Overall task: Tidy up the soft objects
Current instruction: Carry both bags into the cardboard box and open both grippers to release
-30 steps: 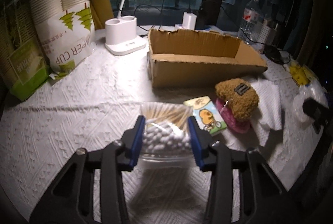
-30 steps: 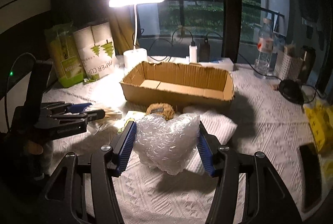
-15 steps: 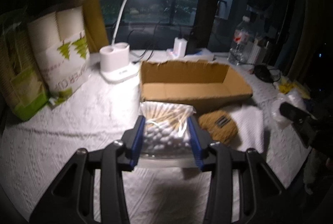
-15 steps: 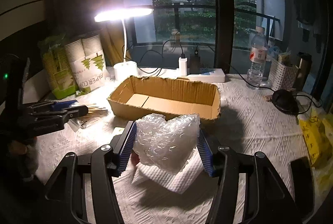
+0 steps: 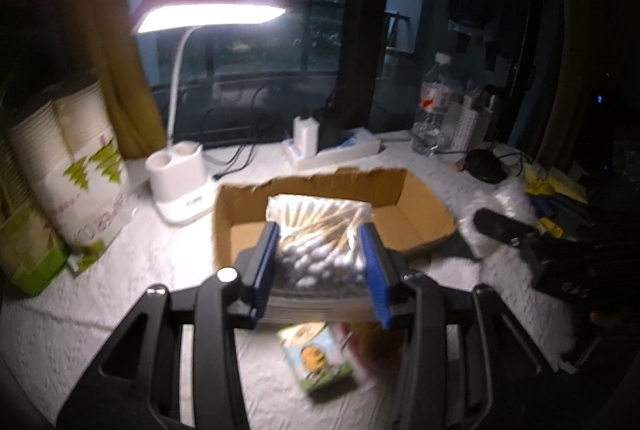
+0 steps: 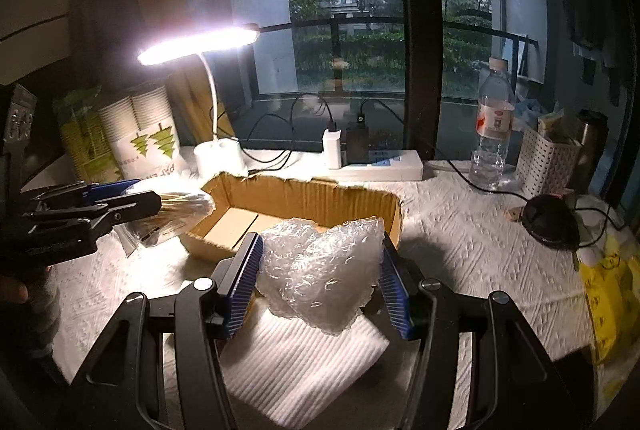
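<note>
The left hand-held gripper is clamped on a clear bag of cotton swabs, held off the desk before the near wall of the open cardboard box. A small cartoon-printed tissue pack lies on the desk at its 6 o'clock. The right hand-held gripper is clamped on a wad of bubble wrap, above a folded white towel, with the box at 12 o'clock. A lit desk lamp stands at 11 o'clock.
</note>
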`<state>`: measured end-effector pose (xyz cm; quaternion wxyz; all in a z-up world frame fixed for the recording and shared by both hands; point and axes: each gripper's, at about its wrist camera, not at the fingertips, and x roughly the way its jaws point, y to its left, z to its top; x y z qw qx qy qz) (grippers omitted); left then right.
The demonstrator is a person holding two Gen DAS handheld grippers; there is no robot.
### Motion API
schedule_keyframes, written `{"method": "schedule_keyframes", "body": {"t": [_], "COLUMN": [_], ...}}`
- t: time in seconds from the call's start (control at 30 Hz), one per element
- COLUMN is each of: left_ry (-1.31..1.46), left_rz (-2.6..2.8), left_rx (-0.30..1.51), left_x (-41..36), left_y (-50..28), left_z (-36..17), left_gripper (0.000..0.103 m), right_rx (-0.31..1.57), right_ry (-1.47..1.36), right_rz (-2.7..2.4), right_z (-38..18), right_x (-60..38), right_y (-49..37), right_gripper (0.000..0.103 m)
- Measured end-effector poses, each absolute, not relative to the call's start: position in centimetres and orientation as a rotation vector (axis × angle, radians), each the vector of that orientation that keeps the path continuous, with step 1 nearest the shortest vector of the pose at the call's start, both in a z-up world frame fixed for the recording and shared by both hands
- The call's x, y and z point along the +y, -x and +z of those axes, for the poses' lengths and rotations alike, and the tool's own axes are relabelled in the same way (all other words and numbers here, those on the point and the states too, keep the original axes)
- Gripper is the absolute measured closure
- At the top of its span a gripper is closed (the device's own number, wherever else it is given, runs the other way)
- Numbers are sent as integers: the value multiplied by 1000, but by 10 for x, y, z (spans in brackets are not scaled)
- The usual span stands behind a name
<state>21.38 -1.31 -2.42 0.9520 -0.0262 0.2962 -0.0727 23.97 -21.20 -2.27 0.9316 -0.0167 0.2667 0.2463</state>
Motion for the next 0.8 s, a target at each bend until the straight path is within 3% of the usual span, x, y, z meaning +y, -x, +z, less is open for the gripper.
{"method": "schedule_keyframes", "body": {"t": [0.27,0.8], "left_ry": [14,69], "left_rz": [-169,-155], "left_rx": [565,629], "left_x": [-42,-62], "left_y": [-244,-301], "left_z": [-21,-75], "left_gripper": [61,61], "right_rx": [536,607], "right_ry": [17,-38], "right_rz": [498,499], "right_z": [-28,-61], "right_x": [-216,-216], "right_y": [-268,-315], "right_gripper": [44,44]}}
